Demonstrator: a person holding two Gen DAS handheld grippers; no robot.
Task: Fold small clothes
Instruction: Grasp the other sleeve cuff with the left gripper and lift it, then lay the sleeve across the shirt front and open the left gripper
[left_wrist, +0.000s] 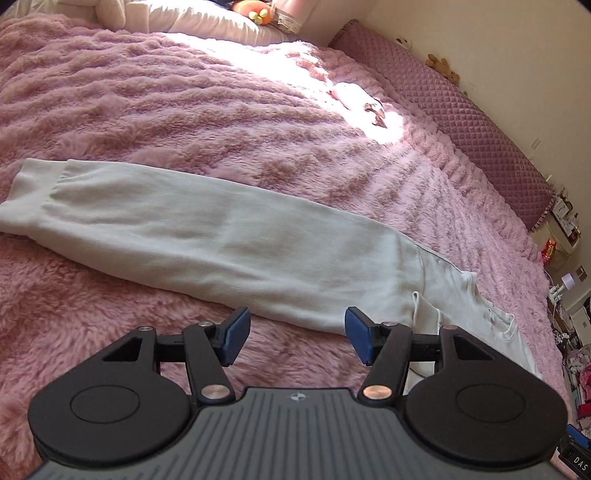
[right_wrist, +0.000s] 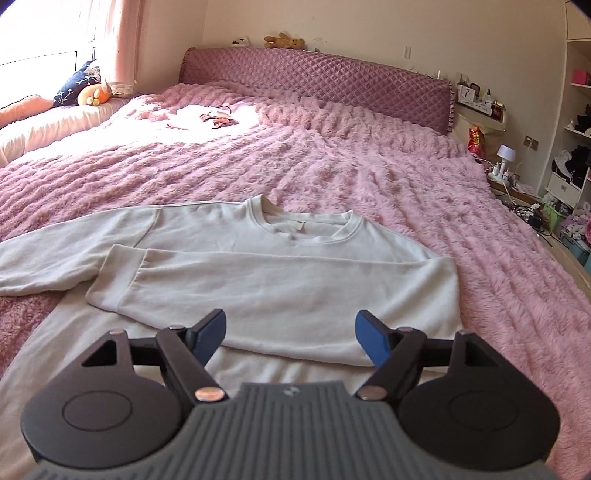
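A white long-sleeved sweatshirt (right_wrist: 258, 258) lies flat on a fluffy pink blanket, neck hole toward the headboard. One sleeve (right_wrist: 295, 291) is folded across the chest with its cuff at the left. The other sleeve (left_wrist: 184, 236) stretches straight out to the left over the blanket, cuff at its far end. My left gripper (left_wrist: 295, 332) hovers above the near edge of that outstretched sleeve, open, with nothing between its blue pads. My right gripper (right_wrist: 291, 336) hangs over the lower body of the sweatshirt, just below the folded sleeve, also open and empty.
A quilted purple headboard (right_wrist: 332, 85) with small plush toys on top closes the far end of the bed. A small white garment (right_wrist: 199, 116) lies in a sunlit patch. Pillows (right_wrist: 74, 96) sit at the window side; a cluttered nightstand and shelves (right_wrist: 576, 129) stand at the right.
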